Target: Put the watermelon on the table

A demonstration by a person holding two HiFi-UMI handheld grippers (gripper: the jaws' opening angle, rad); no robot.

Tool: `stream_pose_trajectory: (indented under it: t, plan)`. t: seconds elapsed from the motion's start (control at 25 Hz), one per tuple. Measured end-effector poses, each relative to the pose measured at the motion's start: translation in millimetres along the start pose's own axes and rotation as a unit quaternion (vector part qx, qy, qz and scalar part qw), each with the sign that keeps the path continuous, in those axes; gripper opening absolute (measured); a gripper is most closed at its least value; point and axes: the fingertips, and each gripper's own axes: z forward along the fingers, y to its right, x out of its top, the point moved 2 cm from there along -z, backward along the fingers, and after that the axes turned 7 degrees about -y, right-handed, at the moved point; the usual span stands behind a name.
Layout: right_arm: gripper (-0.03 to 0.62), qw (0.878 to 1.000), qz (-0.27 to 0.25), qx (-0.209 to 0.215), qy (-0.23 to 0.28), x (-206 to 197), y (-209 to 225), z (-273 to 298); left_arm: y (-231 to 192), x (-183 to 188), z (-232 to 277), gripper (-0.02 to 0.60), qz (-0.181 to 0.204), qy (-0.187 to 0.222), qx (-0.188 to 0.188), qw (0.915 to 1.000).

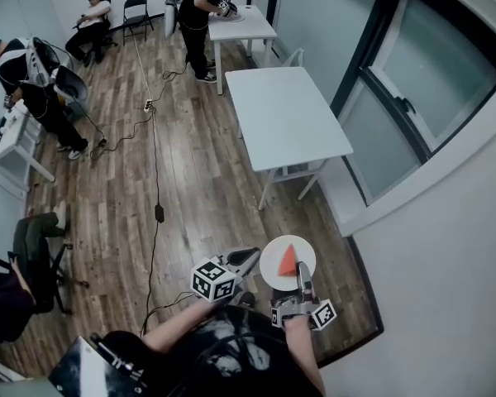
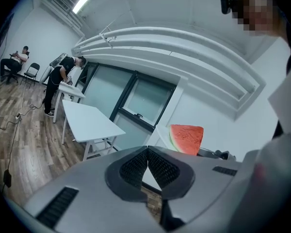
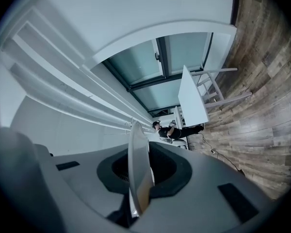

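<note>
A red wedge of watermelon (image 1: 288,260) lies on a small white round plate (image 1: 274,270), held in the air above the wooden floor. My right gripper (image 1: 302,283) is shut on the plate's near rim. In the right gripper view the plate (image 3: 137,171) shows edge-on, clamped between the jaws. My left gripper (image 1: 246,260) hangs just left of the plate, shut and holding nothing. In the left gripper view its pads meet at the tips (image 2: 148,150), with the watermelon (image 2: 186,138) beyond them. The white table (image 1: 285,114) stands ahead by the window, its top bare.
A second white table (image 1: 241,23) stands farther back, with a person (image 1: 200,23) working at it. Other people sit or stand along the left side (image 1: 41,89). A black cable (image 1: 155,164) runs across the floor. A white wall and windows (image 1: 413,98) close off the right.
</note>
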Motion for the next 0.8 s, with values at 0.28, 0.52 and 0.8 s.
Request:
stream_pose_trajectory:
  t: [0.28, 0.52, 0.8]
  plan:
    - [0.041, 1.0, 0.025, -0.01, 0.008, 42.2, 15.5, -12.5, 9.2, -1.3, 27.8, 0.006, 0.016, -0.007, 0.033, 0.9993]
    - [0.041, 0.998, 0.05, -0.017, 0.017, 59.4, 31.2, -3.9, -2.2, -4.0, 48.2, 0.006, 0.005, -0.033, 0.036, 0.9988]
    - [0.041, 0.999, 0.041, -0.017, 0.026, 88.4, 34.9, 46.9, -37.1, 38.8, 81.8, 0.006, 0.021, -0.024, 0.026, 0.9992]
